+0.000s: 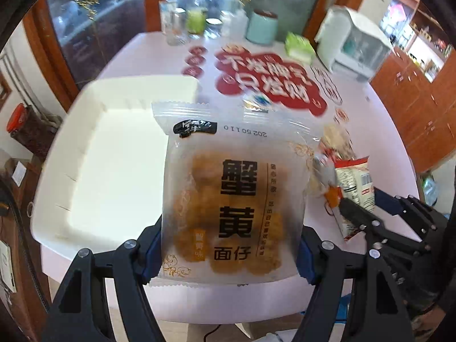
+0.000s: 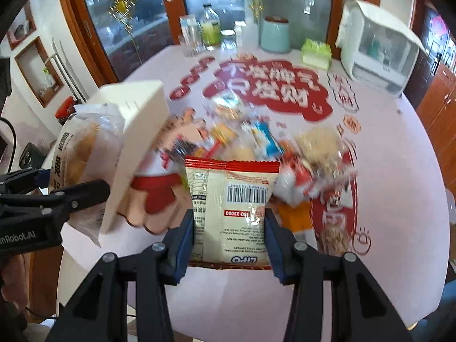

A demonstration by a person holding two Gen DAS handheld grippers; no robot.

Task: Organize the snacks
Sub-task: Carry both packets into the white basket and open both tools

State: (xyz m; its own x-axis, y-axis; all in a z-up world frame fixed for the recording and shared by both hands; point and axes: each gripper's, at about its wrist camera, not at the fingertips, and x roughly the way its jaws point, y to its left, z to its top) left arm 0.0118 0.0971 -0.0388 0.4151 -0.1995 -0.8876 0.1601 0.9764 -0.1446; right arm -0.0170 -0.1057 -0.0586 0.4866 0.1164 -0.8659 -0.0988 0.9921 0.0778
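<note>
My left gripper (image 1: pixel 228 245) is shut on a frosted clear snack pack (image 1: pixel 233 199) with orange pieces and black Chinese print, held above the table beside a white box (image 1: pixel 114 165). My right gripper (image 2: pixel 229 239) is shut on a cream and red snack packet (image 2: pixel 230 199) with a barcode, lifted over a blurred pile of several loose snacks (image 2: pixel 256 142). The right gripper with its packet (image 1: pixel 356 188) shows at the right edge of the left wrist view. In the right wrist view the left gripper (image 2: pixel 57 191) and its pack (image 2: pixel 82 154) sit at the left, by the white box (image 2: pixel 136 142).
A round pink table (image 2: pixel 399 171) with red printed lettering carries glass jars (image 2: pixel 211 28), a teal canister (image 2: pixel 275 34), a green tissue pack (image 2: pixel 316 51) and a white appliance (image 2: pixel 376 45) along its far edge. Wooden cabinets stand to the right, glass doors behind.
</note>
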